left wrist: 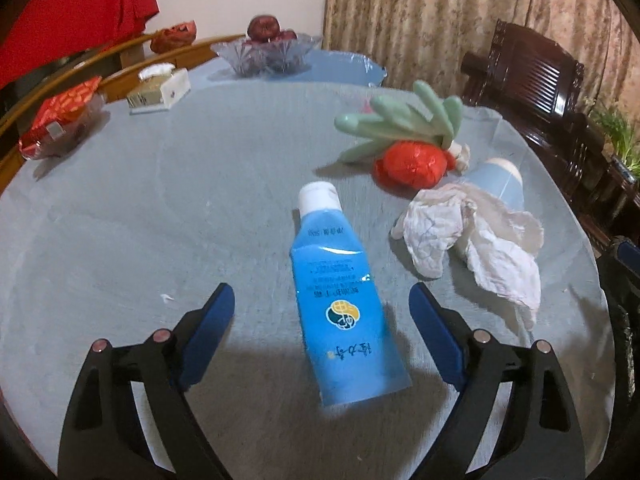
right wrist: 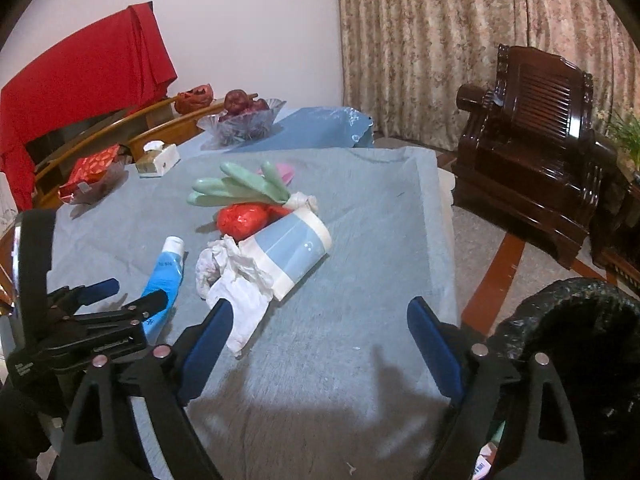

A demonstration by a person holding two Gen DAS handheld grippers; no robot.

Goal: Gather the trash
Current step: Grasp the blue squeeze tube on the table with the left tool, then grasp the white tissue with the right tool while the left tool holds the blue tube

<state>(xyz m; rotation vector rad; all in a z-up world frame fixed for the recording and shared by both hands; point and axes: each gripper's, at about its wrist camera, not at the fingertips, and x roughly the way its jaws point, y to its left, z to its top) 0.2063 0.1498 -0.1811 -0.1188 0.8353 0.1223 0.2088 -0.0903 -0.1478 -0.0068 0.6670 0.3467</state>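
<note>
A blue tube with a white cap [left wrist: 340, 280] lies on the grey tablecloth [left wrist: 160, 208], its flat end between the tips of my open left gripper [left wrist: 322, 304]. The tube also shows in the right wrist view [right wrist: 166, 272]. A crumpled white tissue [left wrist: 472, 240] lies to its right, against a tipped blue and white paper cup [right wrist: 292, 250]. A red wrapper ball [left wrist: 410, 164] and a green toy with long fingers [left wrist: 400, 120] lie behind. My right gripper [right wrist: 320, 324] is open and empty over the cloth, right of the tissue [right wrist: 236, 284]. My left gripper also shows at the left [right wrist: 124, 294].
A black-lined trash bin [right wrist: 576, 320] stands off the table's right edge. At the back left are a glass fruit bowl [left wrist: 266, 54], a tissue box [left wrist: 160, 88] and a red snack packet [left wrist: 60, 120]. A dark wooden armchair [right wrist: 532, 140] stands right.
</note>
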